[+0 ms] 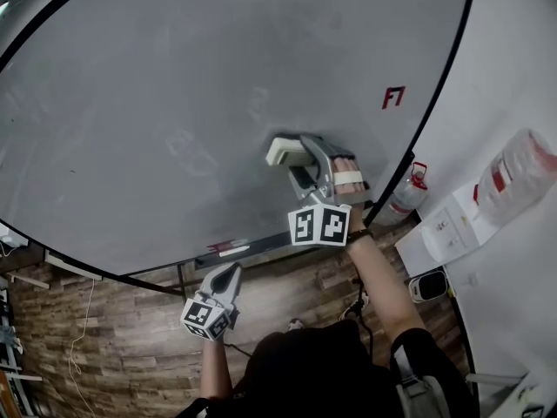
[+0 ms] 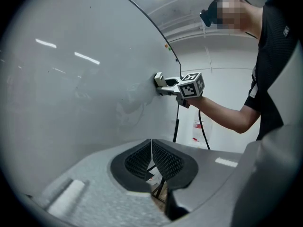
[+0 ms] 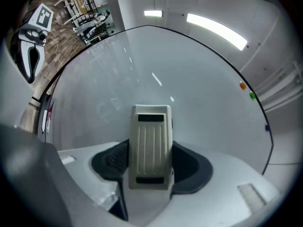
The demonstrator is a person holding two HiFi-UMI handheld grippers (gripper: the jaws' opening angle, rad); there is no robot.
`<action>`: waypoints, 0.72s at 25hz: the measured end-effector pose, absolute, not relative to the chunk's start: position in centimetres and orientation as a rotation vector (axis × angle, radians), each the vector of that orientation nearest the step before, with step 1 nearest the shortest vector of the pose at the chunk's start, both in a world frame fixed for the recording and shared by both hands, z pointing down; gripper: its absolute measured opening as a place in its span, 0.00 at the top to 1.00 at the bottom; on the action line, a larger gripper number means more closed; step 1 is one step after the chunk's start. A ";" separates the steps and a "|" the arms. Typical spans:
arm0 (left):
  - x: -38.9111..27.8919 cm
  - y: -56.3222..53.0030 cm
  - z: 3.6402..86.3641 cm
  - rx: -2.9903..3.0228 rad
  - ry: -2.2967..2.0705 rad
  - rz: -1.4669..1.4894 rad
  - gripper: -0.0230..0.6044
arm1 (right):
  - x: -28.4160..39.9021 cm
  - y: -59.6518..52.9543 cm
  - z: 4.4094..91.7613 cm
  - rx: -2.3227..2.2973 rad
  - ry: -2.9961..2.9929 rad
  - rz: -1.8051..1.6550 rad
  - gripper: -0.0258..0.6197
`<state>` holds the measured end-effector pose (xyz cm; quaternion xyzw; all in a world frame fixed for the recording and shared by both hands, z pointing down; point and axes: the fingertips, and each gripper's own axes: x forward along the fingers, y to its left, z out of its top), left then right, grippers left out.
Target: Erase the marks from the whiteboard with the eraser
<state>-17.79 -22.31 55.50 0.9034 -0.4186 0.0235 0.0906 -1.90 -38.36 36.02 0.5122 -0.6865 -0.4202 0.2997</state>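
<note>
Across most of the head view, starting at your far left, spreads the whiteboard (image 1: 157, 85): a smooth, glossy grey-white sheet in a thin black frame, bowed by the lens. Faint ghostly smudges (image 1: 187, 146) sit near its middle. Below its lower edge the floor (image 1: 113, 338) is rough brown plank.

Your left gripper (image 1: 231, 271) hangs low, clear of the board. Its two jaws are pressed together with nothing between them (its own view shows black pads with a fine mesh texture meeting along one seam).

Further right, the eraser (image 1: 282, 151) is on the board, right of centre and in the lower half. It is a cream plastic block with rounded corners. Your right gripper (image 1: 305, 159) pinches it from both sides, the marker cube sitting just behind the jaws.

Right again, a small red shape (image 1: 393, 97) shows on the board's surface; mark or reflection, you cannot tell. Past the frame stands a red-topped extinguisher (image 1: 406, 195) against the pale wall.

Only the right gripper view shows the eraser's back: lengthwise ribs and a dark slot at each end, with the black pads hugging its sides. Only the left gripper view shows the side profile, where the eraser's face lies against the board. The head view alone shows both grippers at once, well apart.
</note>
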 end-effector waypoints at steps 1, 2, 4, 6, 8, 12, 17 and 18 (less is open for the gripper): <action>-17.5 -22.6 55.3 2.693 -1.235 0.068 0.94 | -1.0 -38.5 35.6 1.376 -1.831 -1.099 0.57; -17.1 -22.9 55.1 2.700 -1.224 0.063 0.94 | -0.2 -38.6 35.2 1.391 -1.834 -1.086 0.57; -16.4 -23.5 54.5 2.717 -1.206 0.048 0.94 | 1.1 -38.9 34.4 1.414 -1.829 -1.074 0.57; -16.0 -23.8 54.0 2.731 -1.199 0.041 0.94 | 2.0 -39.0 33.6 1.432 -1.830 -1.065 0.57; -15.7 -23.9 53.7 2.740 -1.191 0.039 0.94 | 2.6 -39.0 32.9 1.448 -1.829 -1.060 0.57; -15.7 -23.8 53.9 2.735 -1.194 0.042 0.94 | 4.0 -39.0 31.1 1.508 -1.821 -1.057 0.57; -16.6 -24.0 54.2 2.714 -1.227 0.048 0.94 | 6.0 -39.5 28.0 1.594 -1.898 -1.017 0.57; -16.9 -24.1 54.2 2.713 -1.238 0.049 0.94 | 6.2 -39.6 27.7 1.607 -1.923 -1.001 0.57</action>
